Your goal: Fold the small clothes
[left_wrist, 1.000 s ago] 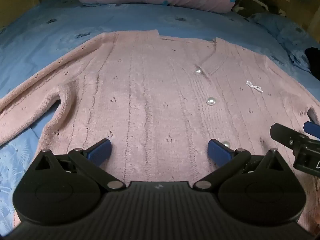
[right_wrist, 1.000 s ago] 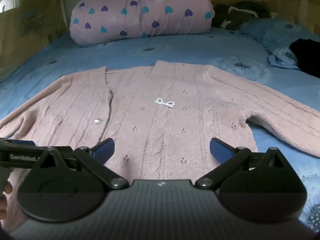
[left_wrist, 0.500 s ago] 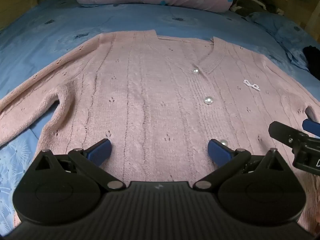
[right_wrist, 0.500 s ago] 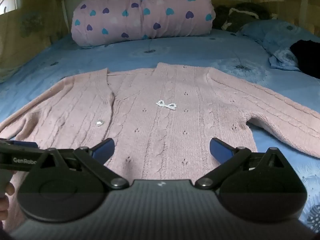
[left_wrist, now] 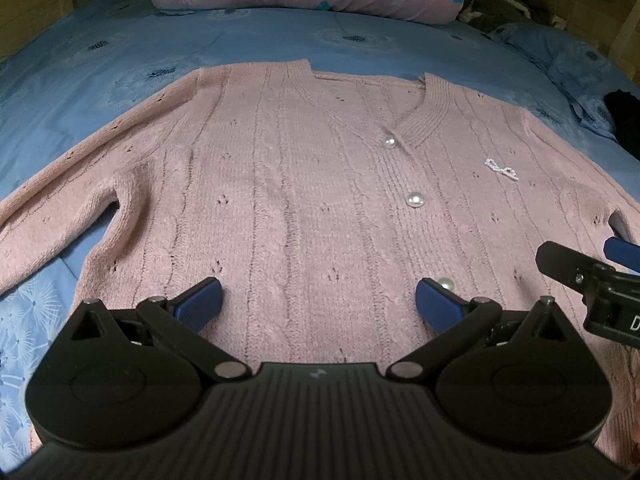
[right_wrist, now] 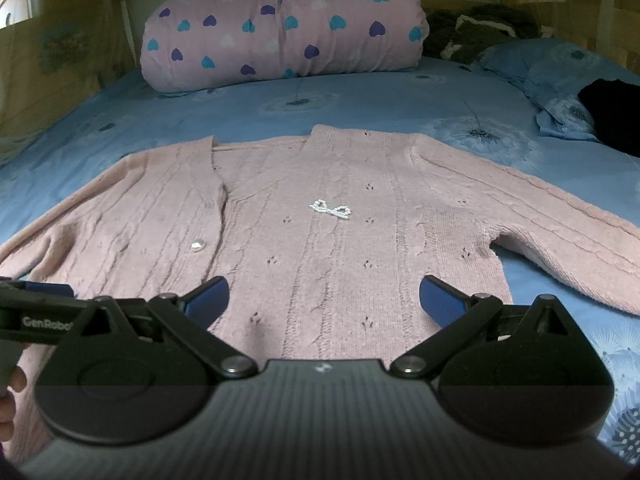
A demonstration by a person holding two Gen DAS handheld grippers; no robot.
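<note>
A pink knitted cardigan (left_wrist: 304,184) with pearl buttons and a small bead bow (right_wrist: 330,209) lies flat and face up on the blue bed, sleeves spread to both sides. My left gripper (left_wrist: 318,300) is open and empty, low over the cardigan's lower left front. My right gripper (right_wrist: 324,296) is open and empty, low over the lower right front. Each gripper shows at the edge of the other's view: the right one (left_wrist: 592,276) at the right, the left one (right_wrist: 36,312) at the left.
The blue bedsheet (left_wrist: 120,52) surrounds the cardigan. A rolled pink quilt with hearts (right_wrist: 280,28) lies at the head of the bed. A blue pillow (right_wrist: 560,72) and a black garment (right_wrist: 616,112) lie at the far right.
Both grippers have drawn back slightly from the cardigan and tilted up a little. The cardigan has not moved. Both stay open.
</note>
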